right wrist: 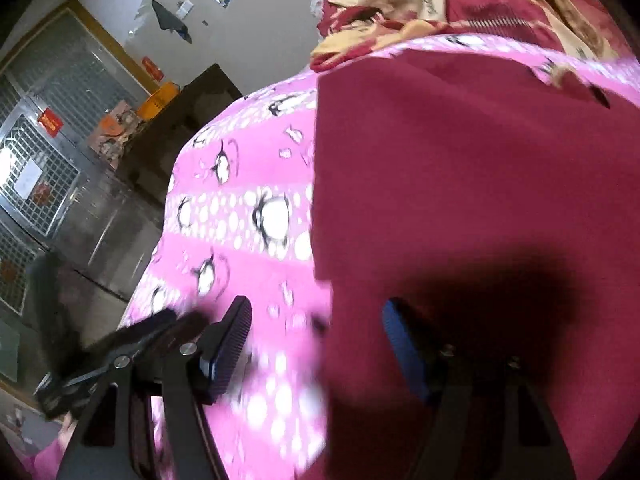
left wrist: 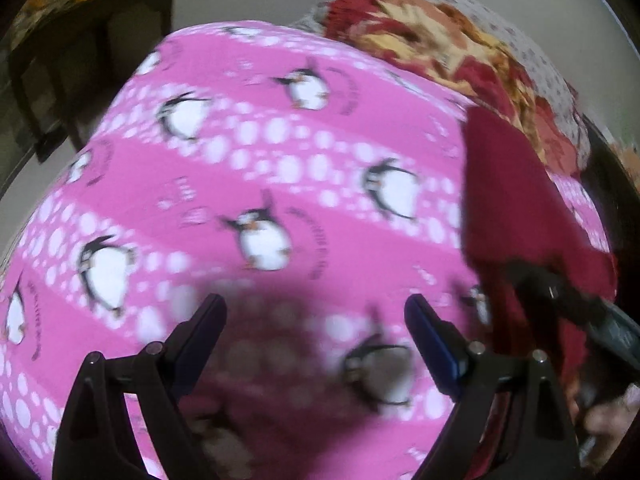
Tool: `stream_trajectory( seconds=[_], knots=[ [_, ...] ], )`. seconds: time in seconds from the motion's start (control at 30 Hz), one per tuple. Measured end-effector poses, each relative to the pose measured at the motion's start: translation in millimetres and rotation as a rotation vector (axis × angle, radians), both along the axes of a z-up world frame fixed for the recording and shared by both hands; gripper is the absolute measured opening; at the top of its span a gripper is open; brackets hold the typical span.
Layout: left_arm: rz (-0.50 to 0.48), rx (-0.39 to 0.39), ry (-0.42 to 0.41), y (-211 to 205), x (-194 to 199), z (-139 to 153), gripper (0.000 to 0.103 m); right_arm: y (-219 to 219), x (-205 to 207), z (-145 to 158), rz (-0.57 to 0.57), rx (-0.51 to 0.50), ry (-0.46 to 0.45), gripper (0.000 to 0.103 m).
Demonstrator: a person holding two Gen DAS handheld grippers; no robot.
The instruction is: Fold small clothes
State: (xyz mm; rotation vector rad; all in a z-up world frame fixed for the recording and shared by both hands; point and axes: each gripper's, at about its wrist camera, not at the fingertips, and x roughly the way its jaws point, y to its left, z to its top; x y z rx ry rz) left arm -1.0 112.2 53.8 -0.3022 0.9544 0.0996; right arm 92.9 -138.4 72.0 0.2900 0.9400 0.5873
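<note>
A dark red garment [right wrist: 460, 180] lies flat on a pink penguin-print blanket [left wrist: 280, 160]. In the left wrist view the garment [left wrist: 512, 200] is at the right. My left gripper [left wrist: 315, 302] hangs open over bare blanket to the left of it, nothing between its fingers. My right gripper [right wrist: 316, 306] is open above the garment's left edge. One finger is over the pink blanket [right wrist: 248, 168] and the other over the red cloth, and the pads press on nothing. Both views are blurred by motion.
A crumpled red and cream floral quilt [left wrist: 440, 40] is piled at the far end of the bed [right wrist: 400, 8]. A dark cabinet [right wrist: 180, 132] stands beside the bed on the left, with a metal grille door [right wrist: 40, 140] beyond it. A hand [left wrist: 612, 412] shows at the right edge.
</note>
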Motion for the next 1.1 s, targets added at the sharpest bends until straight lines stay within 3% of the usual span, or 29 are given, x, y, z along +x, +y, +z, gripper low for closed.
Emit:
stream_trajectory(
  seconds=[0.1, 0.2, 0.33, 0.4, 0.53, 0.57, 0.7, 0.8, 0.87, 0.9, 1.0, 1.1],
  knots=[
    [0.027, -0.009, -0.008, 17, -6, 0, 0.09, 0, 14, -3, -0.076, 0.014, 0.002, 0.072],
    [0.038, -0.02, -0.011, 28, -9, -1, 0.09, -4, 24, -2, -0.095, 0.068, 0.036, 0.048],
    [0.053, -0.054, -0.024, 40, -11, 0, 0.09, -24, 39, -1, -0.08, 0.312, 0.17, 0.017],
    [0.067, -0.061, -0.041, 46, -12, 3, 0.09, -25, 46, 1, -0.06, 0.46, 0.207, 0.014],
    [0.087, -0.072, -0.065, 50, -11, 9, 0.09, -20, 53, -3, -0.034, 0.636, 0.254, 0.014],
    [0.085, -0.071, -0.063, 48, -10, 10, 0.09, -18, 55, -5, -0.036, 0.627, 0.253, 0.013],
    [0.052, -0.049, -0.047, 33, -5, 9, 0.09, -6, 53, -22, -0.059, 0.378, 0.274, 0.015],
    [0.017, -0.048, -0.054, 17, -4, 12, 0.09, -17, 37, -13, -0.053, 0.329, 0.263, 0.024],
    [-0.01, -0.045, -0.072, 5, -3, 17, 0.09, -37, 12, 4, -0.055, 0.28, 0.202, 0.043],
    [-0.024, -0.041, -0.082, -3, -2, 20, 0.09, -46, 5, 10, -0.054, 0.256, 0.173, 0.045],
    [-0.071, -0.044, -0.1, -26, 3, 26, 0.09, -95, -28, 39, -0.112, 0.117, 0.044, 0.047],
    [-0.118, -0.051, -0.111, -54, 10, 30, 0.09, -161, -44, 57, -0.295, 0.015, -0.057, 0.047]
  ],
)
